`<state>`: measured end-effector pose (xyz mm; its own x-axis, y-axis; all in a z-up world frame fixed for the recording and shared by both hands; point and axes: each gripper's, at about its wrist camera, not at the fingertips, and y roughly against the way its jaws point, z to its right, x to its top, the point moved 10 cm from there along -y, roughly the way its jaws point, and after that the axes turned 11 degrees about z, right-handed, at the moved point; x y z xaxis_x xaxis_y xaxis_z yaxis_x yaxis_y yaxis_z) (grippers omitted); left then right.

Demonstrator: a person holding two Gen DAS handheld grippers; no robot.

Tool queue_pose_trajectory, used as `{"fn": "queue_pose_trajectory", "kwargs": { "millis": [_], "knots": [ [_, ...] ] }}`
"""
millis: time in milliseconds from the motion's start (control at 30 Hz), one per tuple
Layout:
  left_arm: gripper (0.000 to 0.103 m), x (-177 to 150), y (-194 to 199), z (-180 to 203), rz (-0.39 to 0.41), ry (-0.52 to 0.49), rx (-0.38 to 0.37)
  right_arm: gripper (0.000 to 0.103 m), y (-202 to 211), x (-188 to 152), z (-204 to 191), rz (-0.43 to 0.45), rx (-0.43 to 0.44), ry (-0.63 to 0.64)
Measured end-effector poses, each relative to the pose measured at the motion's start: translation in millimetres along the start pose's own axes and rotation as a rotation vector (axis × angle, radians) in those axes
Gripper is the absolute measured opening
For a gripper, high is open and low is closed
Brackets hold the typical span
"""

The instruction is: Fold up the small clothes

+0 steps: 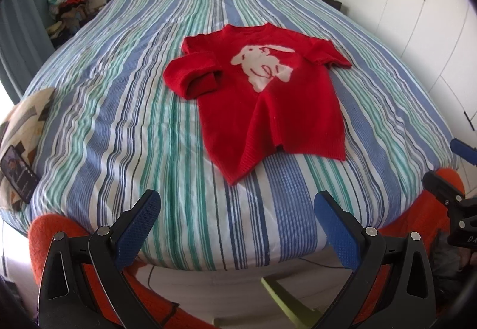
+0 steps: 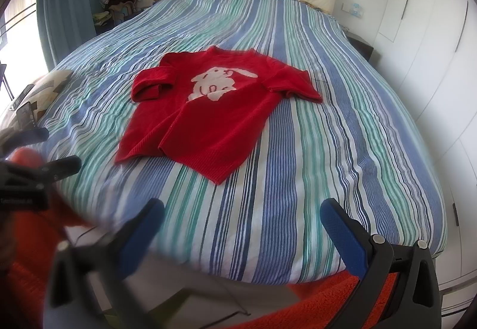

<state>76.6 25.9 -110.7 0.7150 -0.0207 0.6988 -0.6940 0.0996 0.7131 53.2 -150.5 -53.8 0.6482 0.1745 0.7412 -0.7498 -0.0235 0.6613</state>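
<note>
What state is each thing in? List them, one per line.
red sweater: lying front up on the bed, unfolded, one sleeve cuff turned back
left gripper: open, empty
right gripper: open, empty
phone: screen lit, on the pillow
striped bedspread: spread, wrinkled

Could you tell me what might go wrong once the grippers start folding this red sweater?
The red sweater already has a diagonal crease down its lower front, so a fold could trap it. Its one sleeve lies doubled over and may stay bunched inside. The left gripper and right gripper hang open before the bed's near edge; dragging could rumple the striped bedspread.
</note>
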Motion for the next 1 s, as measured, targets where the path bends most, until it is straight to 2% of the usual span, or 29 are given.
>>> {"fn": "queue_pose_trajectory", "kwargs": {
  "millis": [200, 300, 433, 500, 567, 600, 633, 667, 700, 733, 767, 800, 833, 900, 1000],
  "knots": [
    [0.102, -25, -45, -46, -0.129, 0.221, -0.041, 0.103, 3, 15, 11, 0.126, -0.026, 0.038],
    [0.102, -31, -77, -48, -0.176, 0.265, -0.102, 0.103, -24, 10, 25, 0.099, 0.024, -0.01],
    [0.098, -38, -113, -40, -0.231, 0.393, -0.199, 0.103, -79, -9, 24, -0.022, 0.232, -0.236],
    [0.089, -39, -122, -32, -0.246, 0.428, -0.243, 0.103, -103, -17, 13, -0.064, 0.356, -0.358],
    [0.076, -37, -126, -24, -0.244, 0.406, -0.246, 0.102, -125, -25, 2, -0.091, 0.438, -0.465],
    [0.073, -34, -128, -20, -0.235, 0.394, -0.257, 0.098, -135, -29, -2, -0.103, 0.465, -0.508],
    [0.064, -32, -131, -15, -0.23, 0.382, -0.268, 0.092, -146, -33, -7, -0.121, 0.494, -0.546],
    [0.048, -31, -135, -10, -0.234, 0.374, -0.272, 0.084, -156, -37, -14, -0.149, 0.53, -0.579],
    [0.039, -32, -141, -8, -0.244, 0.375, -0.278, 0.082, -166, -41, -20, -0.173, 0.545, -0.601],
    [0.02, -34, -145, -5, -0.259, 0.377, -0.284, 0.076, -175, -45, -26, -0.191, 0.544, -0.613],
    [0.01, -36, -148, -3, -0.272, 0.374, -0.281, 0.066, -181, -46, -31, -0.199, 0.556, -0.617],
    [0.01, -35, -148, -4, -0.268, 0.366, -0.268, 0.058, -185, -45, -35, -0.201, 0.571, -0.619],
    [0.008, -33, -144, -5, -0.258, 0.354, -0.263, 0.036, -187, -43, -38, -0.209, 0.576, -0.617],
    [0.008, -27, -129, -10, -0.237, 0.313, -0.254, 0.005, -184, -40, -32, -0.221, 0.552, -0.599],
    [0.005, -20, -108, -23, -0.208, 0.236, -0.215, 0.005, -153, -27, -4, -0.166, 0.504, -0.561]
  ]
}}
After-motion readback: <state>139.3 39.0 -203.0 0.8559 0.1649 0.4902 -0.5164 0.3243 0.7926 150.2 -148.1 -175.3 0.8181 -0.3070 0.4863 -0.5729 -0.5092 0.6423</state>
